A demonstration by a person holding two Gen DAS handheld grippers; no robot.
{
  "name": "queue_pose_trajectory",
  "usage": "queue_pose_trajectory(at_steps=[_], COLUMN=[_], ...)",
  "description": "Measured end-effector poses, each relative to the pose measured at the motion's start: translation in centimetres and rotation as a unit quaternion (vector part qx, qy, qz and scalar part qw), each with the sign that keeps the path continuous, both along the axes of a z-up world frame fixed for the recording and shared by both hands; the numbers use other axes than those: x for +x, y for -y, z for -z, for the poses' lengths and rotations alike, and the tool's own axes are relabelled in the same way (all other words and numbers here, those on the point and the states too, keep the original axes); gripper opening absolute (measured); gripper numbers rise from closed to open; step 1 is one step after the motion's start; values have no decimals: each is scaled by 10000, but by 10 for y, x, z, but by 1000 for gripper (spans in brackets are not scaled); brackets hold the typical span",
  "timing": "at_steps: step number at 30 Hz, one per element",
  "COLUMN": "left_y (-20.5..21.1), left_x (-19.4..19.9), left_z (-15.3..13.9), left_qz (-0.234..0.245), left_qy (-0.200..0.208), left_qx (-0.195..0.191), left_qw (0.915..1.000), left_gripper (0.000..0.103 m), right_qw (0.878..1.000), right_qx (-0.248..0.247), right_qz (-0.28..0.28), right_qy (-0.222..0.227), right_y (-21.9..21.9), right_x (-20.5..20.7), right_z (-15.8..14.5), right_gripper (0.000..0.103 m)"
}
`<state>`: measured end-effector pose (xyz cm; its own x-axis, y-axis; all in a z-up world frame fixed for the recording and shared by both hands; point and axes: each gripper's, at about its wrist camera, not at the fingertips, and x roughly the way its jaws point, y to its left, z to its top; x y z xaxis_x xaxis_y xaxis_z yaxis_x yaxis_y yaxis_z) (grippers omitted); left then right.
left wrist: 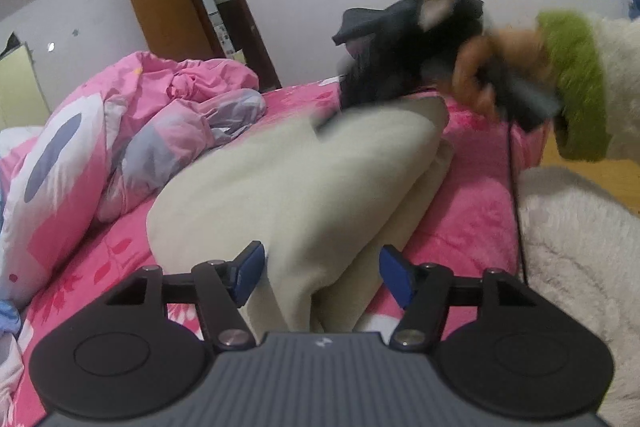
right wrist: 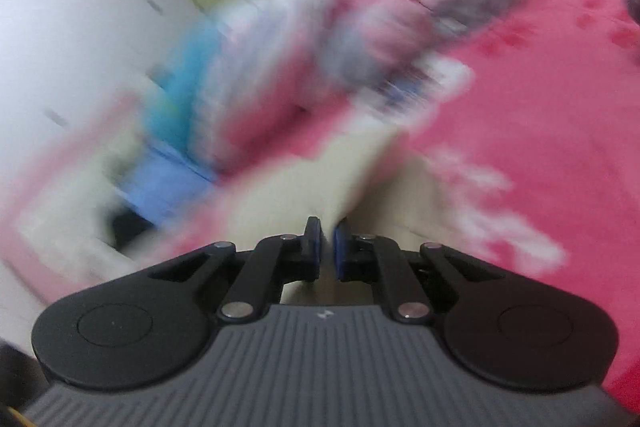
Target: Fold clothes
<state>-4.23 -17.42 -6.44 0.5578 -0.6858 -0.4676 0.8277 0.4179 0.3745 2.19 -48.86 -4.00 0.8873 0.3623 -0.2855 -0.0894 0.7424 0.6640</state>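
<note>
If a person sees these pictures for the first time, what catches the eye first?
Probably the cream garment, lying folded on the pink bedsheet right ahead of the open left claw. Left of it lies a crumpled pink quilt. The right claw pinches cream fabric amid heavy blur.

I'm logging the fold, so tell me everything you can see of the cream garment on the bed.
The cream garment looks like soft, plain, thick fabric, doubled over into rounded layered folds. It lies on the pink floral bedsheet, beside the crumpled pink quilt. The open left gripper straddles its near edge; the right gripper appears shut on a fold.
</note>
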Motion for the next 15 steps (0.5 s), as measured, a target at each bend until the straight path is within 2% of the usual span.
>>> queue_pose_trajectory(at_steps=[2, 7, 10, 12, 14, 15], left_y=[2, -1, -1, 0, 0, 0], left_x=[-1, 2, 2, 1, 1, 1], left_z=[1, -1, 1, 1, 3, 3], left_qz=[13, -22, -14, -7, -2, 4], left_qy=[25, -104, -93, -62, -36, -17], left_qx=[28, -35, -35, -29, -33, -35], left_qw=[10000, 9999, 9999, 10000, 10000, 10000], left_gripper=[64, 67, 70, 72, 72, 72], right_qw=[9996, 9954, 9818, 9734, 9644, 9576], right_qx=[-162, -602, -1650, -2154, -2568, -2815], right_qz=[124, 447, 915, 743, 183, -108], right_qy=[-180, -600, -216, 258, 609, 599], right_y=[2, 6, -9, -29, -57, -72], right_x=[3, 10, -7, -26, -37, -41], right_z=[8, 26, -21, -47, -59, -55], right_gripper=[2, 5, 6, 6, 6, 5])
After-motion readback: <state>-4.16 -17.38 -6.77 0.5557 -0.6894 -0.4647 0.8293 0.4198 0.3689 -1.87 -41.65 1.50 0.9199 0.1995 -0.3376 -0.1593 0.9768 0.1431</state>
